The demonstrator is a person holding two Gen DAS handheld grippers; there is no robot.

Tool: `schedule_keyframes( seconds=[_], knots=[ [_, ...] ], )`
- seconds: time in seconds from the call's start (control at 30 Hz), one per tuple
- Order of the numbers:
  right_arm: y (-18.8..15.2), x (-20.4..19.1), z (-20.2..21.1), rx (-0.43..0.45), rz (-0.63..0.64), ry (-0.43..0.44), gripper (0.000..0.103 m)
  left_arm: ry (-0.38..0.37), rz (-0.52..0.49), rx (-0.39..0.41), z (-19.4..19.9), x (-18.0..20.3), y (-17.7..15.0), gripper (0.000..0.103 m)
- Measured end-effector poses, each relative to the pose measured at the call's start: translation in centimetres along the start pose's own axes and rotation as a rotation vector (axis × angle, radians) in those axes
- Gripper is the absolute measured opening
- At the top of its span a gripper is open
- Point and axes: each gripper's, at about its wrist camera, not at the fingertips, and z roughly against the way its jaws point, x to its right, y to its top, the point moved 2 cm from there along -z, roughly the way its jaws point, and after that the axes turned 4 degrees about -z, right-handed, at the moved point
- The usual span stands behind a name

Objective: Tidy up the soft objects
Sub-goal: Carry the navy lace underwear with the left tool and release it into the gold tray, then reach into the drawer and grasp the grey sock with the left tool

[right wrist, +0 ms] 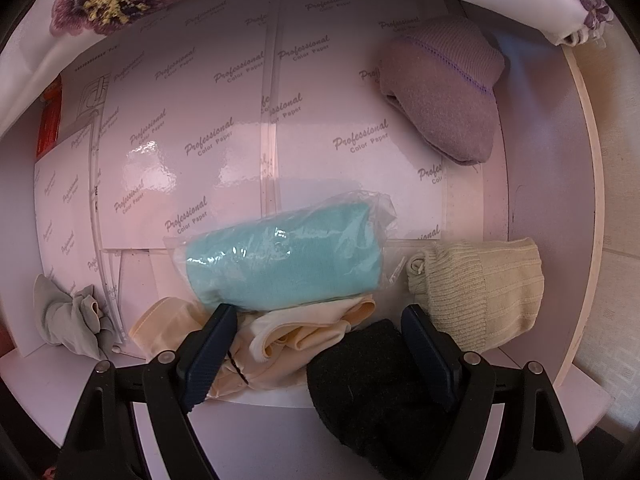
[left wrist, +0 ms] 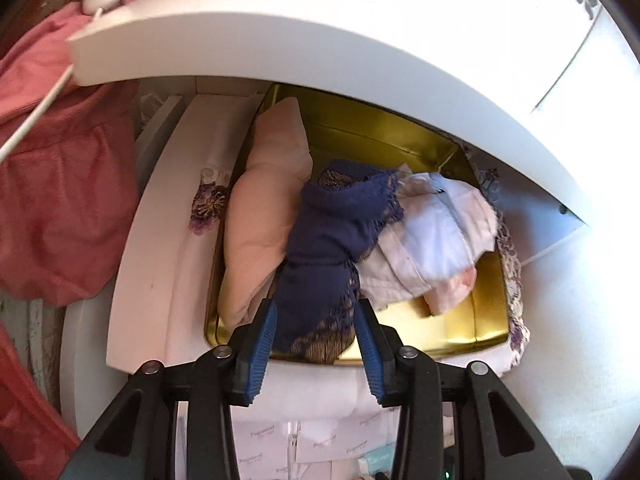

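Left gripper point(left wrist: 316, 344): the jaws stand at middle width with the near end of the navy lace garment point(left wrist: 328, 248) between the blue pads point(left wrist: 262, 344); the cloth fills the gap, but I cannot tell if it is truly pinched or only lying there
Navy lace garment: in the gold tin point(left wrist: 480, 320), in the middle, draped over the near rim; it lies between the pale pink folded cloth point(left wrist: 264, 216) on the left and the white crumpled cloth point(left wrist: 436, 236) on the right, touching both
Gold tin: under a white shelf point(left wrist: 280, 36), in a white drawer; far right part of the tin is bare
Right gripper point(right wrist: 316, 340): jaws wide, holding nothing; it hovers over the lower drawer point(right wrist: 520, 184)
Between the right jaws: cream cloth point(right wrist: 296, 336) and a black knit piece point(right wrist: 368, 380); just beyond lies the turquoise cloth in a plastic bag point(right wrist: 284, 256)
Other soft things: purple felt slipper point(right wrist: 440, 100) far right; cream ribbed knit point(right wrist: 476, 296) near right; grey rag point(right wrist: 68, 316) near left
Step in hand: I judge the navy garment is being set into the tin, or tidied there
Next move: probably the left jaws must widen and leave the garment fully inside the rim; the right must come down on one loose piece, taking care not to catch two cloths together
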Motion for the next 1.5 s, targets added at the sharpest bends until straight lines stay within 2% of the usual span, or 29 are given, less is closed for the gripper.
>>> schedule_keyframes(
  seconds=[0.27,0.5,0.7,0.8,1.1,1.3,1.5],
  knots=[
    [0.0,0.0,-0.1,0.001,0.002,-0.002,0.085,-0.035,-0.022,0.033,3.6,0.0,-3.0,0.040],
    [0.0,0.0,0.0,0.002,0.001,-0.003,0.085,-0.034,-0.020,-0.026,4.1,-0.4,-7.3,0.040],
    [0.1,-0.1,0.0,0.004,0.001,-0.003,0.085,-0.014,-0.035,-0.121,3.0,-0.6,-10.9,0.040],
    [0.0,0.0,0.1,0.005,0.000,-0.003,0.085,-0.001,-0.055,-0.192,1.9,-0.7,-12.1,0.040],
    [0.0,0.0,0.1,0.004,0.000,-0.002,0.085,0.035,-0.067,-0.318,-0.7,-2.1,-14.5,0.040],
    [0.1,-0.1,0.2,0.002,-0.004,0.000,0.085,0.037,-0.184,-0.497,-3.8,-1.0,-17.3,0.040],
    [0.0,-0.1,0.3,0.002,-0.003,0.000,0.085,0.052,-0.312,-0.607,-6.2,0.5,-19.5,0.040]
  ],
)
